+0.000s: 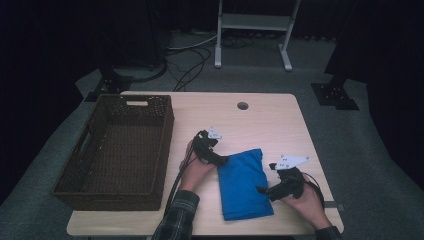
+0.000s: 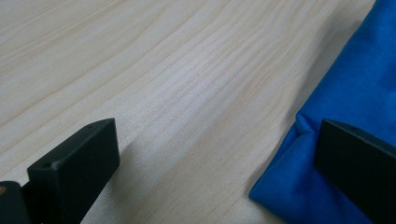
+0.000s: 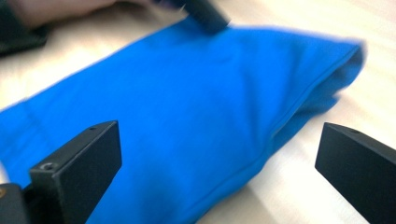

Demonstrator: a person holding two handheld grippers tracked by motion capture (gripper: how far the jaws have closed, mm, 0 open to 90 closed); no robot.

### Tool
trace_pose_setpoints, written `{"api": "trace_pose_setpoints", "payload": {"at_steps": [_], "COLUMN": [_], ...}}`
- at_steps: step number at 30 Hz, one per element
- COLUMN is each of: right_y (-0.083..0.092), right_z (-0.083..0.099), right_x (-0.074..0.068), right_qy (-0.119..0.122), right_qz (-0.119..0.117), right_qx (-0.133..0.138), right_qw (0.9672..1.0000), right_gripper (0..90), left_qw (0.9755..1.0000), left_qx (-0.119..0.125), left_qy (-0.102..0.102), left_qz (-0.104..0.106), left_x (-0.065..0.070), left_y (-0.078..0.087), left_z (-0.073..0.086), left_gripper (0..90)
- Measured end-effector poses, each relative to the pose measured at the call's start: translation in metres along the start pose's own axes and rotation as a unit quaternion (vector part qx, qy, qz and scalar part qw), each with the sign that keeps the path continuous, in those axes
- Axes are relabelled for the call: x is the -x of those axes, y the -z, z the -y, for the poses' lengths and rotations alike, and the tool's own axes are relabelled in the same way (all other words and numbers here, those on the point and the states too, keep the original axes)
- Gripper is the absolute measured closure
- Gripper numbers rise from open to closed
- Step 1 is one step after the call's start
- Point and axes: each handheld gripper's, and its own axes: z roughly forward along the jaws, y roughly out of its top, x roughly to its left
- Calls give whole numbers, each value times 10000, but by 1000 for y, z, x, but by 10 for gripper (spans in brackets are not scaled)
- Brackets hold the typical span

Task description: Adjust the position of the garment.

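A folded blue cloth (image 1: 244,184) lies on the light wooden table (image 1: 260,120), near the front edge right of centre. My left gripper (image 1: 220,161) sits at the cloth's upper left corner, open; in the left gripper view the cloth (image 2: 345,93) lies by the right jaw, bare wood between the jaws. My right gripper (image 1: 265,190) is at the cloth's right edge, open. In the right gripper view the cloth (image 3: 187,121) spreads between and beyond the wide-apart jaws, with the other gripper's jaw tip (image 3: 205,14) on its far edge.
A dark woven basket (image 1: 116,150) with cut-out handles stands on the table's left half, looking empty. A round cable hole (image 1: 242,106) sits near the table's far edge. A white stand (image 1: 252,30) and cables (image 1: 190,60) lie on the floor behind.
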Motion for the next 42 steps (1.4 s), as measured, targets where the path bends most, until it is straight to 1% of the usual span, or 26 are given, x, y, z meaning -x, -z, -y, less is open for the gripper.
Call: {"api": "trace_pose_setpoints", "payload": {"at_steps": [3,5,14,21,25,26,27,29,34,37,42], "right_y": [-3,-6,-20,-36,-42,-42,-45,-49,-55,-58,-64], "right_z": [-11,-17,-36,-45,-45,-45,-44,-42,-35,-31,-25], "right_x": [10,16,42,58,69,69,75,80,89,91,92], "right_qy": [-75,-101,-185,-256,-366,-366,-430,-483,-594,-615,-543], "right_qz": [35,86,202,249,299,299,332,356,421,480,586], "right_qx": [157,198,271,221,230,230,237,232,194,132,-1], "right_qw": [9998,9997,9993,9991,9986,9986,9982,9979,9972,9969,9968], "right_gripper": [0,0,0,0,0,0,0,0,0,0,0], "left_qw": [10000,10000,10000,10000,10000,10000,10000,10000,10000,10000,10000], "left_qx": [-1,-1,-2,-1,-3,-1,0,1,0,6,-11], "left_qy": [-3,-2,-2,-1,-9,-6,-5,-4,-2,-1,-21], "left_qz": [1,1,1,2,0,0,0,0,0,5,16], "left_x": [0,0,0,0,0,0,0,0,0,0,-1], "left_y": [0,0,0,0,0,0,0,0,0,0,-1], "left_z": [0,0,0,0,0,0,0,0,0,0,-1], "left_gripper": [2,2,2,2,2,2,2,2,2,2,2]}}
